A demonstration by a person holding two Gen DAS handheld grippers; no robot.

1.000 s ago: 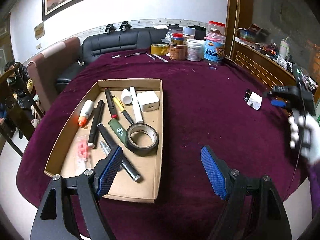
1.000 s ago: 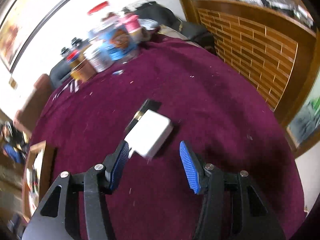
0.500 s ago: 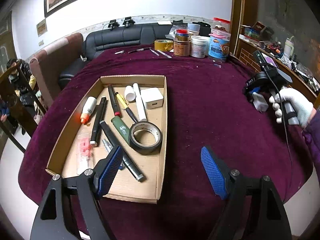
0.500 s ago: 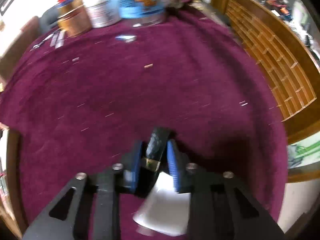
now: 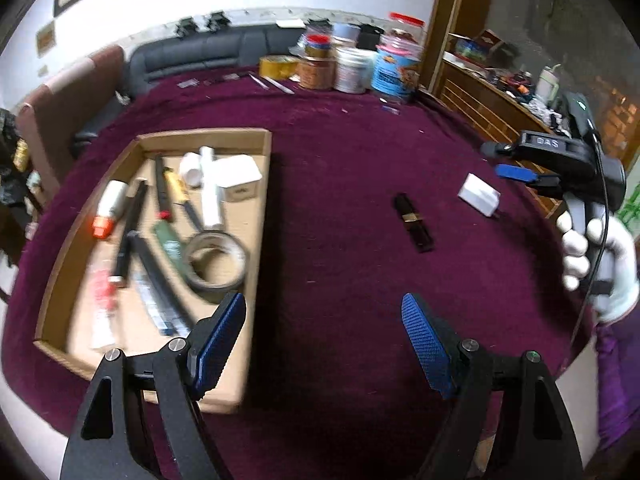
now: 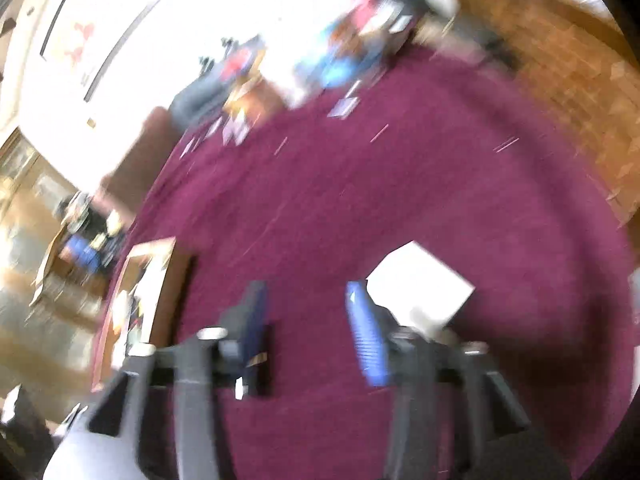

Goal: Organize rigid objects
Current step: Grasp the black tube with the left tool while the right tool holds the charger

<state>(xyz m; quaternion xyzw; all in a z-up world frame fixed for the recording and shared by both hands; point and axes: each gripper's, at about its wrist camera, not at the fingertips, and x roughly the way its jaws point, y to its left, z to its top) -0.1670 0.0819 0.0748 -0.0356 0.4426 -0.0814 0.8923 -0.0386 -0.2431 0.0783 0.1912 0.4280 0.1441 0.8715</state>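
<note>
The cardboard tray (image 5: pixel 264 216) sat on the purple counter (image 5: pixel 340 184), and it was the best thing to find other things by. Inside the tray lay a roll of dark tape (image 5: pixel 218 258), a white block (image 5: pixel 239 172), a white tube (image 5: pixel 211 192), a bottle with an orange cap (image 5: pixel 108 210), and some pens and markers, all a bit blurry.

The left tool (image 5: pixel 324 344) hung over the near edge of the counter. One of its blue pads (image 5: pixel 218 340) was over the near right corner of the tray, and the other was out over bare cloth. Its pads were wide apart with nothing between them.

To the right of the tray, out on the cloth, lay a small black stick with a gold band (image 5: pixel 414 222). It touched nothing else. Farther right of the tray lay a white plug (image 5: pixel 479 195), near the black stick but not touching it.

The right tool (image 5: pixel 516 172) was up above the white plug, held by a hand in a white glove (image 5: pixel 600 256). Its pads had just been opening, and they stood apart. In its own blurry view nothing was between them, and the white plug (image 6: pixel 420 284) lay just beyond its right pad.

Far behind the tray, at the back of the counter, stood a bunch of jars and tubs (image 5: pixel 352 68) and a yellow roll of tape (image 5: pixel 278 66).
</note>
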